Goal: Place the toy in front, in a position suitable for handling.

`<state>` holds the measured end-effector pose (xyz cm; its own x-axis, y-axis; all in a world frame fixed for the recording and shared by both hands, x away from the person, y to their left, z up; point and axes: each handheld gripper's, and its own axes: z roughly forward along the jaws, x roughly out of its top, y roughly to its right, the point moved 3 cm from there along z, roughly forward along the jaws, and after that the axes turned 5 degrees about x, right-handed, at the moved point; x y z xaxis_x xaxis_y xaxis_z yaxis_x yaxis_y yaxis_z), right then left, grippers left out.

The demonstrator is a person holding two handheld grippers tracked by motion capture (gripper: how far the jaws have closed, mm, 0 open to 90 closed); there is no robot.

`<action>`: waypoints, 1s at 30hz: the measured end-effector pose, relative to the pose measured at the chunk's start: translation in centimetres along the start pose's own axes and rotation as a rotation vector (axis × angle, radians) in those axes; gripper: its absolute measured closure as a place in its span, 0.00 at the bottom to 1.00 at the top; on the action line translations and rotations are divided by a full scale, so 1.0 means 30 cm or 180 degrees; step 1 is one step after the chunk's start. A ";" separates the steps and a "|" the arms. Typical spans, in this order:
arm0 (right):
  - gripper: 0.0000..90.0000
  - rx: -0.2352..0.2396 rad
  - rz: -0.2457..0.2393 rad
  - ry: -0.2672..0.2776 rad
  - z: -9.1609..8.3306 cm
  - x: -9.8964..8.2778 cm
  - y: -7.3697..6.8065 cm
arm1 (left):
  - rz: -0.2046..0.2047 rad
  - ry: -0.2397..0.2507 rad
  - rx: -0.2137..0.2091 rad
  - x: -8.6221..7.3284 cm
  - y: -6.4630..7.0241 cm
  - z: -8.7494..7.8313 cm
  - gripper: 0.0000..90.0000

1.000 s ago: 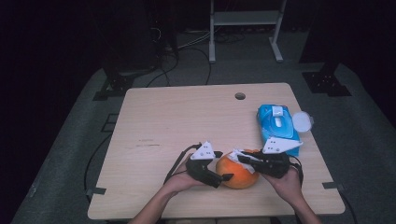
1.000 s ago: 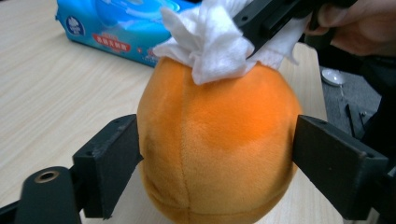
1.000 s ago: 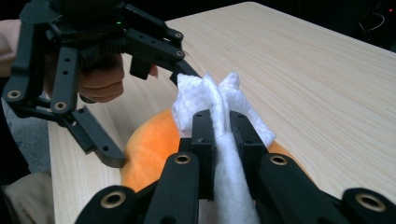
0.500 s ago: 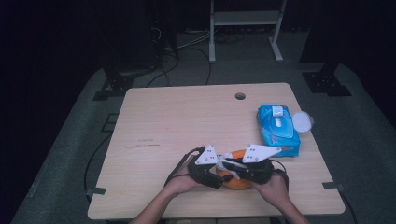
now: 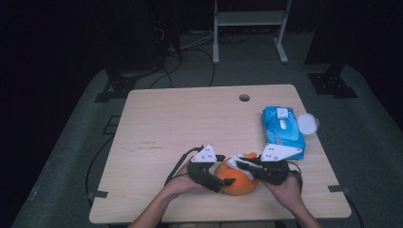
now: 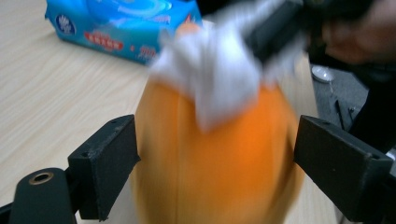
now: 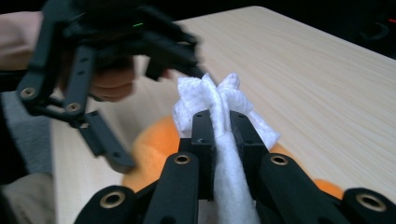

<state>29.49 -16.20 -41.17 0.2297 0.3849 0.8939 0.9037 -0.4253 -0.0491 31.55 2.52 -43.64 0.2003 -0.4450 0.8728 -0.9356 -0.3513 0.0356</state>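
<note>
**Orange fruit, wiped with a white wipe, near edge of table**

Item 1: orange fruit [image 5: 236,179]. It sits on the wooden table [image 5: 190,118] close to your side, between your two hands. It appears blurred in the left gripper view.

Item 2: left gripper [image 5: 223,182]. Your jaws stand on either side of the fruit and have just been opening; in the left gripper view both pads sit at the fruit's flanks, and you cannot tell whether they touch it.

Item 3: right gripper [image 5: 242,165]. Your jaws are pinched together on a white wipe [image 7: 219,112], which bunches out above the fingertips and lies against the top of the fruit.

Item 4: blue wipes pack [image 5: 282,125]. It lies on the table's right side, beyond your right hand [image 5: 285,190], with a round white lid [image 5: 307,124] just beside it at the table edge.
</note>
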 end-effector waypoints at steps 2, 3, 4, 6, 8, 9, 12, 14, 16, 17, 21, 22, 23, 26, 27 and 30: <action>0.90 -0.0010 -0.0128 -0.0031 0.022 0.010 -0.020 | 0.0069 -0.0108 0.0056 -0.013 0.004 0.011 0.16; 0.90 -0.0041 -0.0171 -0.0058 0.024 0.013 -0.024 | 0.0043 -0.0122 0.0053 -0.021 0.002 0.012 0.17; 0.90 -0.0059 -0.0178 -0.0059 0.022 0.013 -0.020 | 0.0010 -0.0120 0.0048 -0.029 -0.003 0.012 0.20; 0.90 -0.0076 -0.0090 -0.0028 0.008 0.006 -0.002 | -0.0053 -0.0133 0.0030 -0.037 -0.011 0.011 0.23; 0.90 -0.0102 -0.0003 -0.0001 -0.010 -0.005 0.021 | -0.0042 -0.0142 0.0040 -0.041 -0.014 0.010 0.25; 0.90 -0.0128 0.0016 0.0014 -0.019 -0.009 0.033 | -0.0037 -0.0148 0.0042 -0.043 -0.016 0.009 0.25; 0.90 -0.0194 0.0128 0.0040 -0.050 -0.023 0.066 | -0.0030 -0.0166 0.0033 -0.050 -0.022 0.004 0.26; 0.90 -0.0210 0.0201 0.0041 -0.062 -0.034 0.078 | -0.0024 -0.0180 0.0018 -0.055 -0.023 0.002 0.26; 0.90 -0.0221 0.0225 0.0043 -0.067 -0.041 0.084 | -0.0027 -0.0177 0.0013 -0.057 -0.025 0.002 0.26; 0.90 -0.0218 0.0236 0.0046 -0.067 -0.042 0.085 | -0.0030 -0.0176 0.0007 -0.056 -0.025 0.002 0.26; 0.90 -0.0175 0.0191 0.0064 -0.044 -0.032 0.064 | -0.0012 -0.0086 -0.0012 -0.025 -0.019 -0.007 0.17; 0.90 -0.0140 0.0157 0.0085 -0.036 -0.028 0.053 | -0.0024 -0.0027 0.0000 -0.016 -0.014 -0.007 0.15; 0.90 -0.0077 0.0131 0.0109 -0.028 -0.020 0.039 | -0.0009 -0.0004 0.0012 -0.010 -0.011 -0.005 0.14; 0.89 -0.0048 -0.0022 0.0122 -0.002 -0.001 0.004 | 0.0050 -0.0035 0.0079 -0.020 -0.012 -0.002 0.22; 0.89 -0.0077 -0.0050 0.0104 0.003 0.000 -0.001 | 0.0043 -0.0041 0.0076 -0.028 -0.020 -0.005 0.26; 0.89 -0.0100 0.0029 0.0120 -0.003 -0.007 0.016 | -0.0044 -0.0053 0.0105 -0.043 -0.041 -0.011 0.33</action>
<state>29.85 -16.57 -41.33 0.2236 0.3501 0.9096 0.8897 -0.4544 -0.0438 32.36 3.80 -44.64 0.2183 -0.4534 0.8642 -0.9226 -0.3844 0.0314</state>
